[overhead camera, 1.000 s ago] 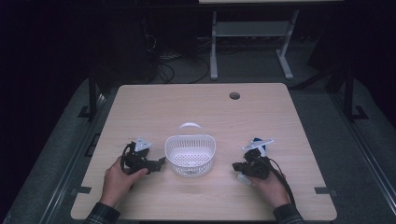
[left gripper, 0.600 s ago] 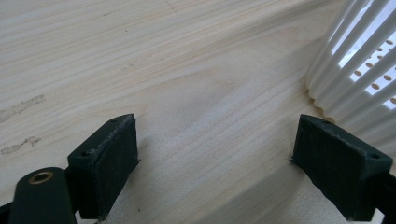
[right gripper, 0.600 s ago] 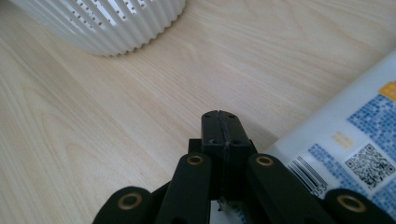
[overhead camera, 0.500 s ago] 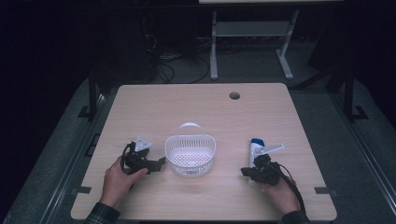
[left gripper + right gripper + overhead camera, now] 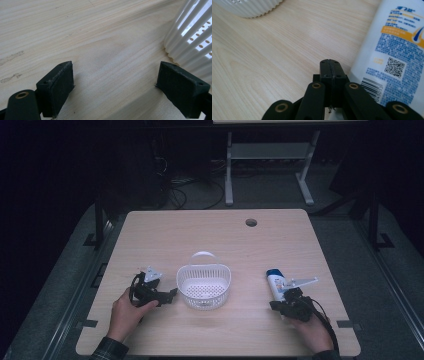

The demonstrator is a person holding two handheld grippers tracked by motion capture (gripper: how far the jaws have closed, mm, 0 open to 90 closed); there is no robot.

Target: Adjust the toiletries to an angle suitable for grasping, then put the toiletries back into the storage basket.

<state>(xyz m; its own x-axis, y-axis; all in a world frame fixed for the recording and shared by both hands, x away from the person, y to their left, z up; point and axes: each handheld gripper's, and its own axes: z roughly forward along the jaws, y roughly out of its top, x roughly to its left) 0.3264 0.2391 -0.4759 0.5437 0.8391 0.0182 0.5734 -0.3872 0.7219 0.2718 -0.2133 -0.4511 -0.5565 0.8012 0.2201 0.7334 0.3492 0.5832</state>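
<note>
High view: the bottle (image 5: 276, 283) lies flat on the surface (image 5: 210, 235), just ahead of the right hand-held gripper (image 5: 280, 304), long axis running away from the person. That hand is way nearer than the left one. Right jaws are pressed together with nothing between them, right beside the bottle. Left hand-held gripper (image 5: 123, 87) is spread wide, empty, next to the basket (image 5: 204, 285).

Bare counter (image 5: 210, 235) stretches beyond the basket (image 5: 204, 286). The basket stands between the claws; the bottle (image 5: 276, 281) lies just beside the right claw (image 5: 278, 306).
</note>
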